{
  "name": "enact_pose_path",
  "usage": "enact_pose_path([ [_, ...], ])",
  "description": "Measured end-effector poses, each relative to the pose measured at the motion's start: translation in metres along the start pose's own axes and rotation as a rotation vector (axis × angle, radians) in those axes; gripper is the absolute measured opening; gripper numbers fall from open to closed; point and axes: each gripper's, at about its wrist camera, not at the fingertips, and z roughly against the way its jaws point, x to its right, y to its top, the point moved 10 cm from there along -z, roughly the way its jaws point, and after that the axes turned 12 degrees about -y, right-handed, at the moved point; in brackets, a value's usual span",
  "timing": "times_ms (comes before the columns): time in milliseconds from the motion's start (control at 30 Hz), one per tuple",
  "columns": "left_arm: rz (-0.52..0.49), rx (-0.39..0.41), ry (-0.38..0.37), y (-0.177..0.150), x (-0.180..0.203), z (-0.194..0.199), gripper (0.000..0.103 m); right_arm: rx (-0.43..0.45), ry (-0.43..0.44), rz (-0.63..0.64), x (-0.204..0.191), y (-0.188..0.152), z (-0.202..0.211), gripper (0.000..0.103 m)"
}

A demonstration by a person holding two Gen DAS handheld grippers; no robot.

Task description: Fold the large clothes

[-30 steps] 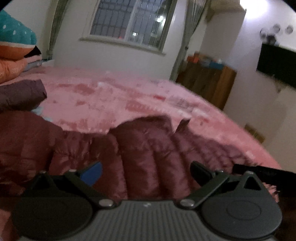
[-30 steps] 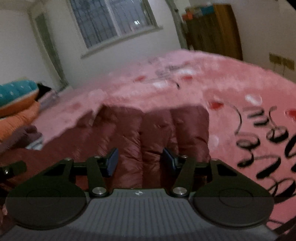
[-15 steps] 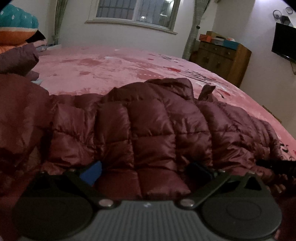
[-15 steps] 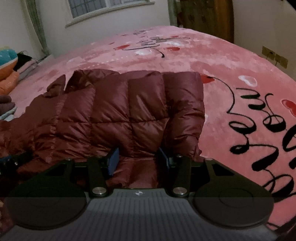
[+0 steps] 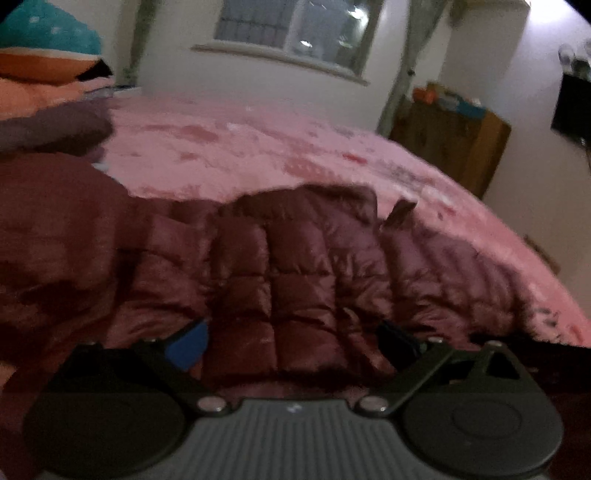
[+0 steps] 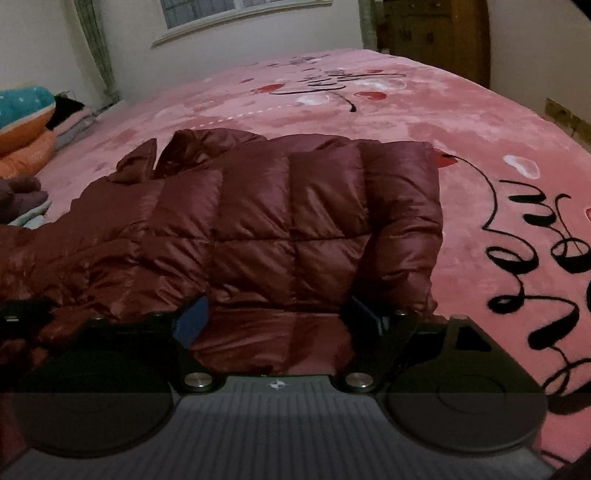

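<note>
A dark red quilted puffer jacket [image 5: 295,266] lies folded over on a pink bed cover [image 5: 258,147]. It also shows in the right wrist view [image 6: 288,221], with its folded edge toward the right. My left gripper [image 5: 291,343] is open, its fingers spread wide over the jacket's near edge. My right gripper [image 6: 279,317] is open too, its fingers astride the jacket's near edge, with fabric lying between them. Neither pair of fingers pinches the fabric.
Folded bedding and a teal and orange pillow [image 5: 44,51] are stacked at the far left. A purple garment [image 5: 51,129] lies beside them. A wooden cabinet [image 5: 454,144] stands past the bed's right side, below a window [image 5: 295,29]. The bed cover [image 6: 517,221] carries black lettering on the right.
Both grippers have opened and let go of the jacket, which now lies folded on the bed. The left view has tilted up and back; the right gripper has widened.
</note>
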Motion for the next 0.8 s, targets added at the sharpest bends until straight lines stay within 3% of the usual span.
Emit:
enact_pose_path([
  [200, 0.117, 0.079, 0.046, 0.000, -0.011, 0.090, 0.098, -0.018, 0.079, -0.127, 0.006, 0.008, 0.013, 0.103],
  [467, 0.430, 0.232, 0.207, 0.001, -0.087, 0.180, 0.102, 0.007, 0.172, -0.271, 0.018, 0.011, 0.036, 0.103],
  [567, 0.607, 0.306, 0.178, -0.003, -0.119, 0.194, 0.102, 0.044, 0.178, -0.256, 0.013, 0.011, 0.046, 0.103],
  [667, 0.697, 0.365, 0.181, -0.005, -0.146, 0.199, 0.102, 0.065, 0.177, -0.242, 0.019, 0.013, 0.052, 0.103],
  [800, 0.828, 0.439, 0.124, -0.008, -0.172, 0.195, 0.102, 0.063, 0.189, -0.232, 0.018, 0.017, 0.044, 0.103],
])
